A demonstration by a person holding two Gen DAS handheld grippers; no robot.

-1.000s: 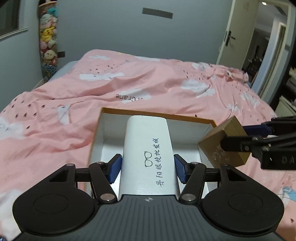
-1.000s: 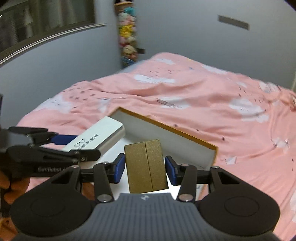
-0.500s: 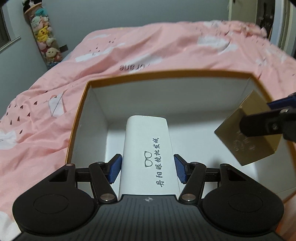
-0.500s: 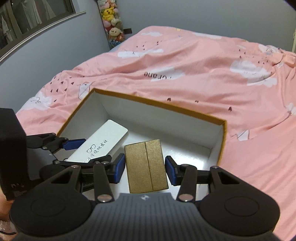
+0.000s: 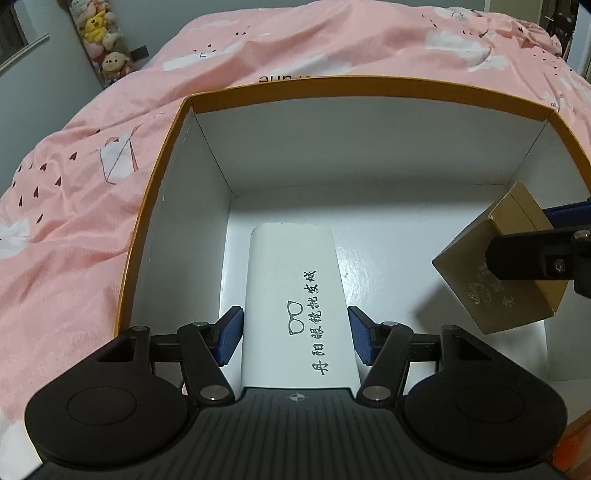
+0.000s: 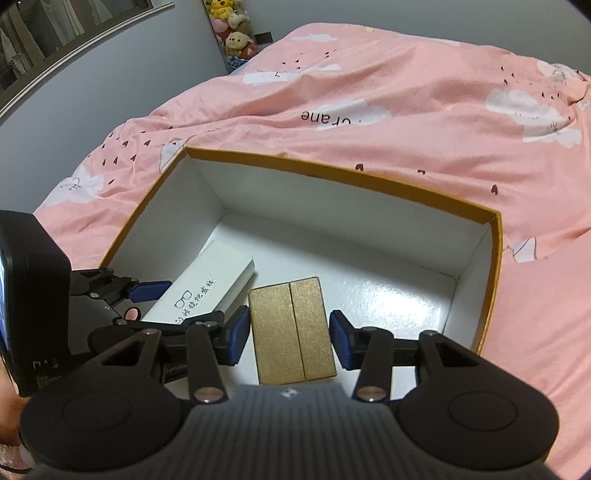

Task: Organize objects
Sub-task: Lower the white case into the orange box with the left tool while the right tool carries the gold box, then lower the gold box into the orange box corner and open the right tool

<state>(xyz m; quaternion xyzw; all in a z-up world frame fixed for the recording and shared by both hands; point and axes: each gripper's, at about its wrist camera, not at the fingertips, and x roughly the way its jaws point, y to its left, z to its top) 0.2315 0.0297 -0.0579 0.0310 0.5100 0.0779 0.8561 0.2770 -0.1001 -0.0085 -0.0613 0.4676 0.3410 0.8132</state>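
An open box with an orange rim (image 5: 332, 83) (image 6: 332, 171) and white inside lies on the bed. My left gripper (image 5: 295, 334) is shut on a white glasses case (image 5: 291, 280) with black print. The case sits low in the box's left part, its far end at the floor. My right gripper (image 6: 289, 334) is shut on a small gold box (image 6: 291, 325), held inside the big box to the right of the case. In the left wrist view the gold box (image 5: 495, 273) hangs tilted at the right edge. The white case (image 6: 207, 284) also shows in the right wrist view.
A rumpled pink duvet (image 5: 74, 221) (image 6: 406, 92) with cloud prints surrounds the box on all sides. A column of plush toys (image 5: 99, 48) (image 6: 232, 29) stands at the grey wall in the far corner. The box floor beyond both objects is bare white.
Both grippers have come down and tipped forward, carrying the white case and the gold box from above the rim into the box. Both grips are unchanged.
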